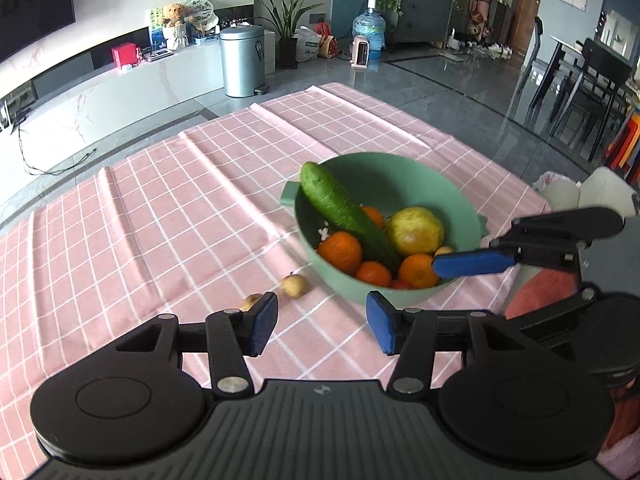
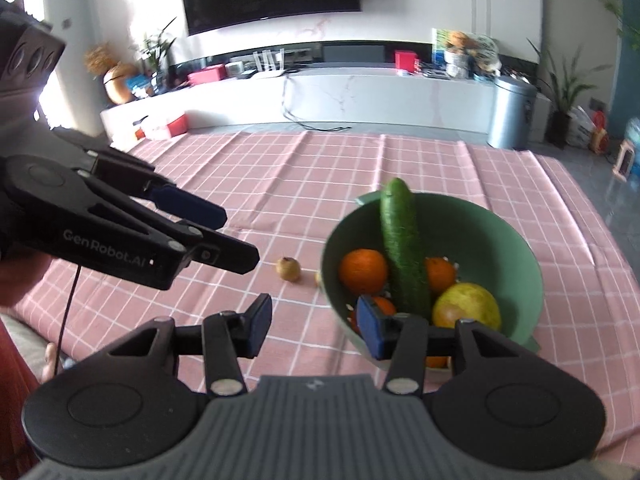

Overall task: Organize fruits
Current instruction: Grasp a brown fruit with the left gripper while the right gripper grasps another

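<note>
A green bowl (image 1: 440, 184) (image 2: 520, 240) stands on the pink checked cloth. It holds a long cucumber (image 1: 344, 212) (image 2: 400, 248), several oranges (image 1: 340, 252) (image 2: 363, 272) and a big yellow-green fruit (image 1: 416, 230) (image 2: 466, 306). Two small brownish fruits (image 1: 294, 285) (image 2: 288, 269) lie on the cloth left of the bowl. My left gripper (image 1: 322, 312) (image 2: 240, 236) hovers open near them with nothing between its fingers. My right gripper (image 2: 314, 320) (image 1: 476, 248) is open and empty too, its right finger over the bowl's near rim.
The pink checked tablecloth (image 1: 160, 220) reaches the table's far edge. Beyond it are a grey floor, a metal bin (image 1: 242, 60), a white low cabinet (image 2: 360, 96) and dark chairs (image 1: 592, 80). A cable (image 2: 66, 312) hangs from the left gripper.
</note>
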`<state>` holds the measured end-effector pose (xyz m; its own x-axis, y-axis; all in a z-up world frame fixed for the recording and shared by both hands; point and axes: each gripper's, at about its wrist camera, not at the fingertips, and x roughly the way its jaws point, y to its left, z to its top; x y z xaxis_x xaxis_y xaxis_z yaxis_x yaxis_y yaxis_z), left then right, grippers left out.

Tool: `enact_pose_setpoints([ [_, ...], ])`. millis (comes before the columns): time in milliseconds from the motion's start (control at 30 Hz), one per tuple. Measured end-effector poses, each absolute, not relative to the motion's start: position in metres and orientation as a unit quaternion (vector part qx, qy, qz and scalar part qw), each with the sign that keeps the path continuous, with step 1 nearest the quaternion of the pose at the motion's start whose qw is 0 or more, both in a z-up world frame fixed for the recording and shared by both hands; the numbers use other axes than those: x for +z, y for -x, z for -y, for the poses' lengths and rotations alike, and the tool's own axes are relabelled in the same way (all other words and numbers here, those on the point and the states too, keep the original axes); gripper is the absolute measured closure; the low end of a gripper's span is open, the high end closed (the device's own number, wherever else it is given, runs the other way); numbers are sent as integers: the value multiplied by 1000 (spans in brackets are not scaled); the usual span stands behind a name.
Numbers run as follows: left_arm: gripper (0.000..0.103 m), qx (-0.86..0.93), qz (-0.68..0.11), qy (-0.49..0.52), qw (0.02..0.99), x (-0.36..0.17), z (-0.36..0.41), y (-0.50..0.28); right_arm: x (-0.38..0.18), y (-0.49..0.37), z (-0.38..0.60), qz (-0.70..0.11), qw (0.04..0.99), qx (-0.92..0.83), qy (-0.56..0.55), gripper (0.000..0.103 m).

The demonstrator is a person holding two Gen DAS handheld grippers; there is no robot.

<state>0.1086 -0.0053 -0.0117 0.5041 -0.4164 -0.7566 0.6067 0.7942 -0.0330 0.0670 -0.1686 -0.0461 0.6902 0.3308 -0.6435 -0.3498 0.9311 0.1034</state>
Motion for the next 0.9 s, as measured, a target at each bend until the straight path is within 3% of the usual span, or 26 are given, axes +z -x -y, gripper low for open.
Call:
enact_pose_setpoints([
  [433,43,-288,-405,-198,845,-76,5,-148,-59,-100,141,-349,902,212,139,59],
  [567,53,-275,-434,-162,842,-94,0,-170,-64,-113,141,-361,899,209,136,59],
  [767,54,-266,-444,-149,843,-105,-1,-184,-70,-127,137,-371,893,213,138,59],
  [900,65,-268,-452,-141,839,-108,-1,-188,-72,-134,133,-375,888,219,151,59],
])
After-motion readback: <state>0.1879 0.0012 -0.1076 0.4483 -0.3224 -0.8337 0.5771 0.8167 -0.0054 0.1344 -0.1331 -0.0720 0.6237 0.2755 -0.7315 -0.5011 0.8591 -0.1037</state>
